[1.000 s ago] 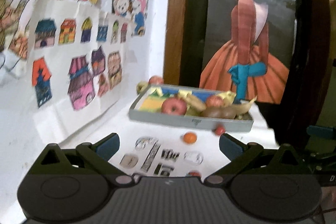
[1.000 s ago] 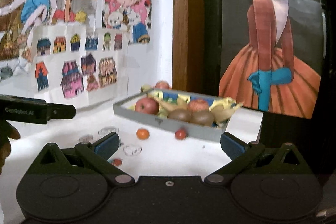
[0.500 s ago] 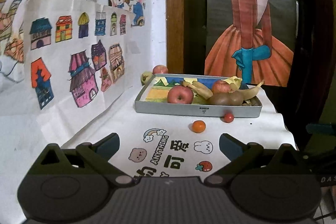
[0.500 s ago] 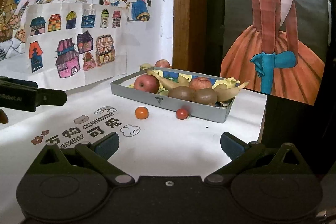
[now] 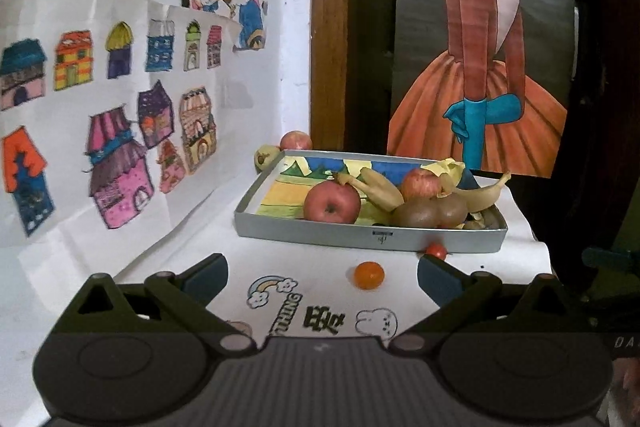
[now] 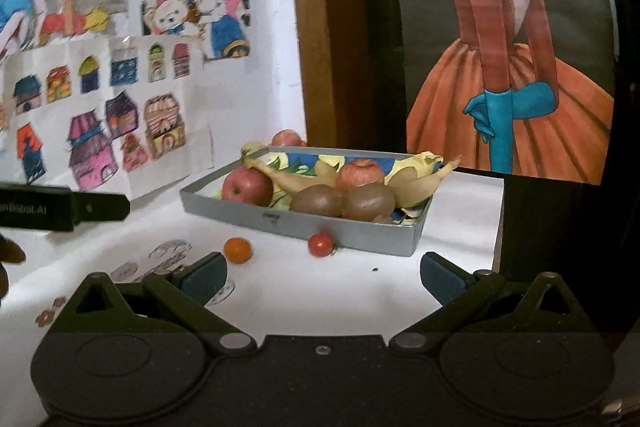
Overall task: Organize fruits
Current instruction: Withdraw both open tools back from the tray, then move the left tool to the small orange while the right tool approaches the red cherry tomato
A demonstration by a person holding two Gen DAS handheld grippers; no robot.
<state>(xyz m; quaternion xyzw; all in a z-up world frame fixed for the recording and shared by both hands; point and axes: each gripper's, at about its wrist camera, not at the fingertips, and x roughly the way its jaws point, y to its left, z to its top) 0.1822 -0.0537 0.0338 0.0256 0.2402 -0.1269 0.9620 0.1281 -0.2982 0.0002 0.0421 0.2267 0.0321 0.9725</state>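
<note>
Right now, from your left wrist camera, your left gripper is spread wide with nothing between its blue pads, held low over the white table near its front edge. Ahead of it sits a grey metal tray toward the far right corner of the table. Inside the tray you have a red apple at the front, a second apple behind it, two brown kiwis side by side against the front wall, and pale bananas lying across the middle. A small orange fruit lies loose on the table in front of the tray, between your fingers in this view. A small red fruit rests right against the tray's front wall. Behind the tray's far left corner, another apple and a yellowish fruit sit by the wall.

From your right wrist camera, your right gripper is likewise fully parted and empty, well short of the tray. The orange fruit lies just beyond your left-hand pad, and the red fruit touches the tray wall. Your other gripper's black finger reaches in from the left edge, over the table.
</note>
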